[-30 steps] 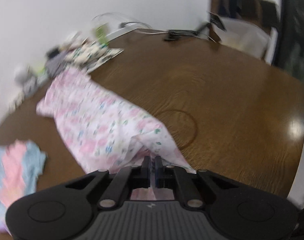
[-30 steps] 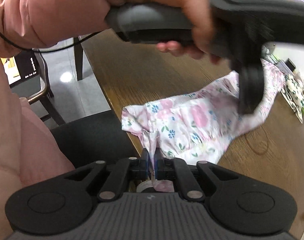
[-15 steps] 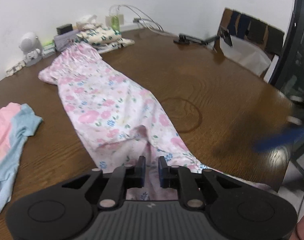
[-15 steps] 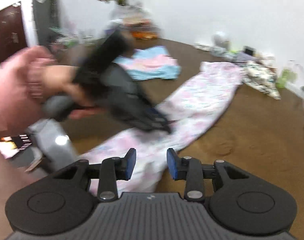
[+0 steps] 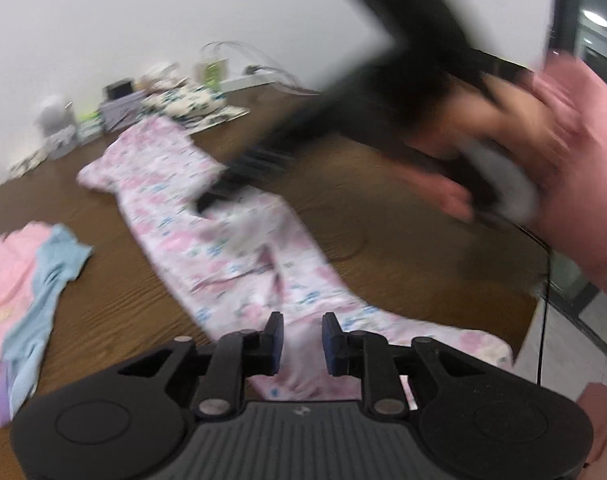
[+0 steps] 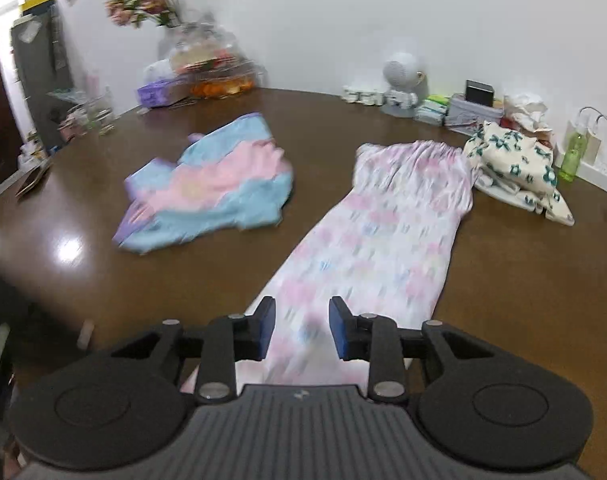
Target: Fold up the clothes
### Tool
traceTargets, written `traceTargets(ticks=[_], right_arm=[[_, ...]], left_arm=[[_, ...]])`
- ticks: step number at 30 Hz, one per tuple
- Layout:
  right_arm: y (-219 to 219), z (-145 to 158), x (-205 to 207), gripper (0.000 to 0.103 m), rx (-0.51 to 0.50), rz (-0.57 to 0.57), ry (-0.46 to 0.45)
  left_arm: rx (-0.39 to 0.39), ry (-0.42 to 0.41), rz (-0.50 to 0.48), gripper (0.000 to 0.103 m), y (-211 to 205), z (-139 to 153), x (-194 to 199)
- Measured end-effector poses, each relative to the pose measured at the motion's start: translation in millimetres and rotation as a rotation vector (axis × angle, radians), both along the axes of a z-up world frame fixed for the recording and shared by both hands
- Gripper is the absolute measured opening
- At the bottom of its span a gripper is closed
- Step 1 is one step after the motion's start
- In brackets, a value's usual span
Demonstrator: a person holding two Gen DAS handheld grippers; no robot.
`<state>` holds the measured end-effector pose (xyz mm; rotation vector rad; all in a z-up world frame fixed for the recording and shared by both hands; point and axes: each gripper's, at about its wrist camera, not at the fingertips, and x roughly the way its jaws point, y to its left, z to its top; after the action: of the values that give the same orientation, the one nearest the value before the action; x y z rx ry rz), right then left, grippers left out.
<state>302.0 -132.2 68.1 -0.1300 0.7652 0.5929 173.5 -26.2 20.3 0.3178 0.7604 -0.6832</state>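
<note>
Floral trousers (image 6: 387, 240) lie stretched out lengthwise on the brown worktop (image 6: 523, 280), their waistband at the far end near a folded cream garment with green bows (image 6: 515, 164). We hold our right tongs (image 6: 301, 328) spread wide above the near end of the trousers, nothing between the blue pads (image 6: 265, 326). From the left wrist view our left tongs (image 5: 302, 338) are likewise spread apart and empty, hovering over a trouser leg (image 5: 303, 300) close to the worktop's near edge. That view is blurred: our right hand (image 5: 515, 140), in a pink sleeve (image 5: 583, 168), carries the other tool across the upper right, above the trousers. A pink and blue top (image 6: 207, 188) lies flat to the left of the trousers, well apart from them. Along the far wall we see a small fan (image 6: 401, 80) and a green bottle (image 6: 571, 156).
</note>
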Motion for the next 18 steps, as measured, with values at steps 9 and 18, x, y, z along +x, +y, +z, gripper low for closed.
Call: traceTargets(ticks=[9, 18], right_arm=[[55, -6, 148, 0.041, -0.088, -0.176, 0.091], [82, -35, 194, 0.004, -0.133, -0.269, 0.161]], left_arm=[[0.046, 0.029, -0.020, 0.027, -12, -24, 12], [0.013, 0.053, -0.030, 0.036, -4, -30, 23]])
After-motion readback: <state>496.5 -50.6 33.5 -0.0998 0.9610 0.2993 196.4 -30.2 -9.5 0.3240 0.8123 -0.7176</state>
